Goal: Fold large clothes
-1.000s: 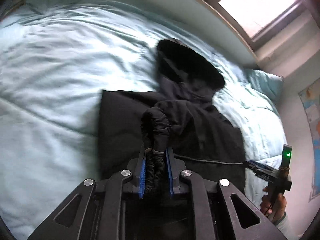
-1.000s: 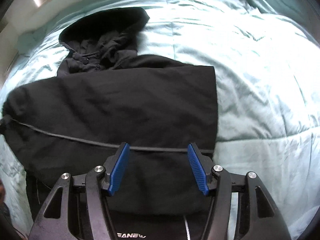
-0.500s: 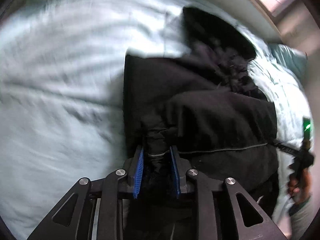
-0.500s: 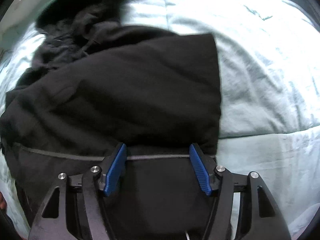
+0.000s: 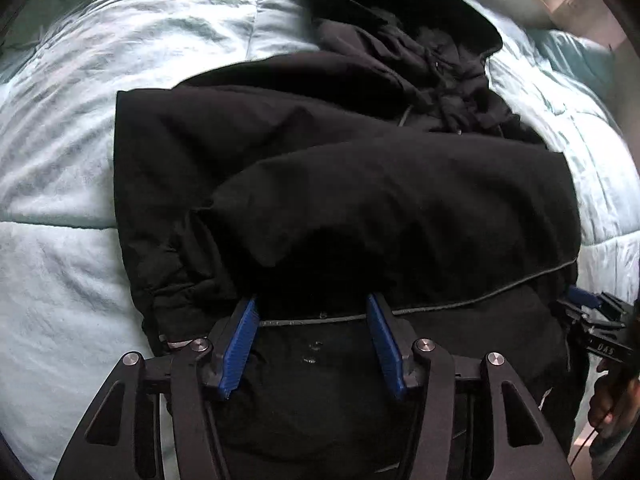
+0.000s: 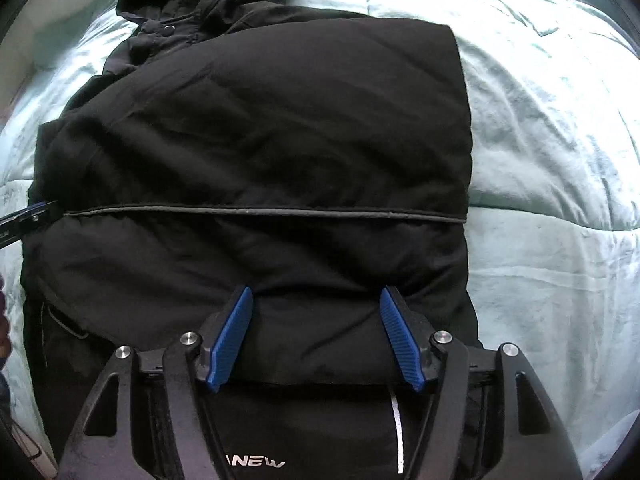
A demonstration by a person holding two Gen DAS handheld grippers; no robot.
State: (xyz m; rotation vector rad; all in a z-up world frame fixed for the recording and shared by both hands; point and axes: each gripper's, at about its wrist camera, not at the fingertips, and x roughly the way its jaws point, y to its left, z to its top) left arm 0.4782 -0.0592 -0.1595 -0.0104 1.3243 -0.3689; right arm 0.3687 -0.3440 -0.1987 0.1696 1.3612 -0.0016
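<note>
A black hooded jacket point(image 5: 360, 184) lies on the bed with its sleeves folded across the body; its hood point(image 5: 400, 8) points to the far side. My left gripper point(image 5: 312, 316) is open and empty just above the jacket's near left part. My right gripper point(image 6: 316, 308) is open and empty over the jacket's point(image 6: 256, 140) lower right part, above a grey piping seam point(image 6: 260, 212). The right gripper also shows at the right edge of the left wrist view point(image 5: 588, 312), and the left gripper's tip shows at the left edge of the right wrist view point(image 6: 28, 216).
A pale mint quilted duvet point(image 5: 60, 168) covers the bed all around the jacket and also shows in the right wrist view point(image 6: 552, 160). A teal pillow point(image 5: 576, 52) lies at the far right. A pale headboard or wall edge point(image 5: 532, 8) runs behind the hood.
My left gripper carried the sleeve cuff across the jacket body, then opened and let it go. The right gripper stayed open and moved slightly closer to the jacket.
</note>
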